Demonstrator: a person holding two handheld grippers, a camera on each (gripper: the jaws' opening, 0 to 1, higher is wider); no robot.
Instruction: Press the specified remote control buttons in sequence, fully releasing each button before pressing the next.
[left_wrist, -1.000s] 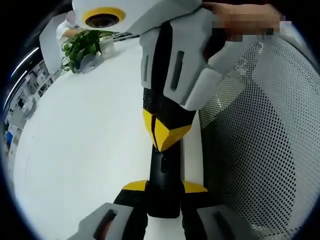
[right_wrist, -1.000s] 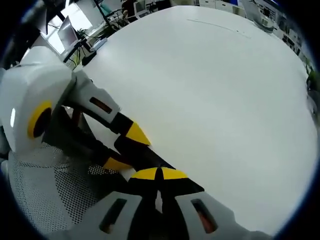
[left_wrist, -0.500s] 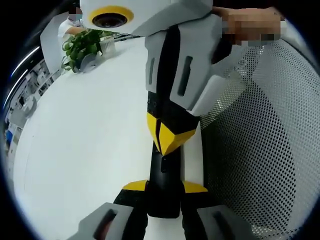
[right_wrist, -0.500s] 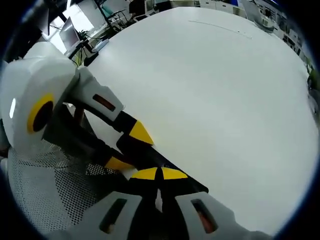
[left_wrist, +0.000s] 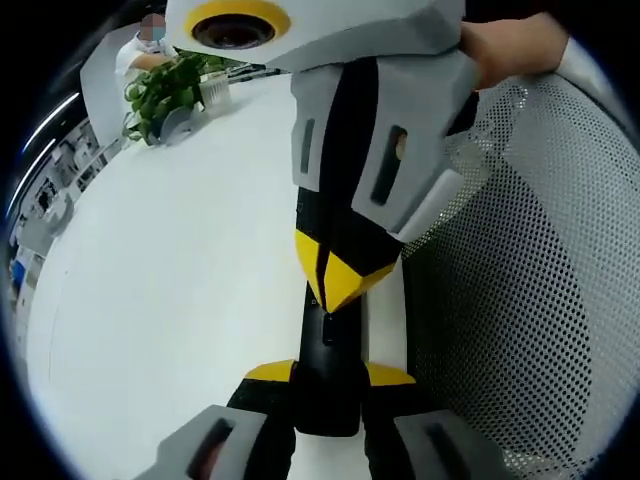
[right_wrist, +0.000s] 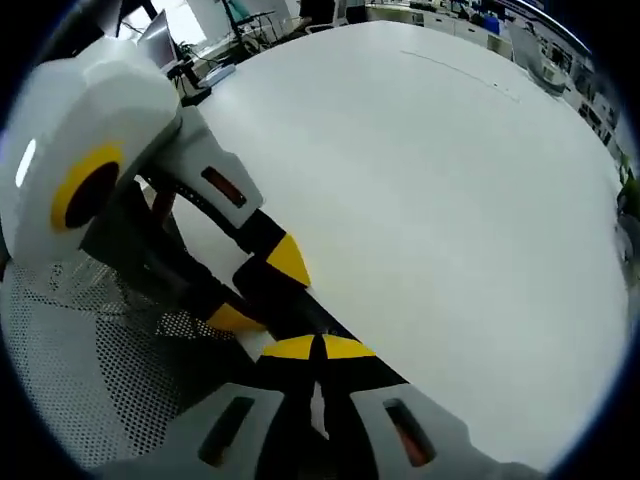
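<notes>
Between your left gripper (left_wrist: 330, 385) jaws the black remote (left_wrist: 328, 375) is clamped, lying along the white table (left_wrist: 170, 300) edge beside a mesh chair (left_wrist: 510, 300). Right gripper (left_wrist: 340, 285) is pinched closed, tip on the remote. Press straight down, then lift fully clear.

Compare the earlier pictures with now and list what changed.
In the left gripper view the right claw has edged down along the black remote, its closed tips now nearer the left claw. That claw stayed clamped on the remote; the white table is unchanged.

Table (left_wrist: 170, 260) smooth matt white; remote (left_wrist: 328, 375) black plastic (slight sheen); chair mesh (left_wrist: 520, 300) perforated white.
</notes>
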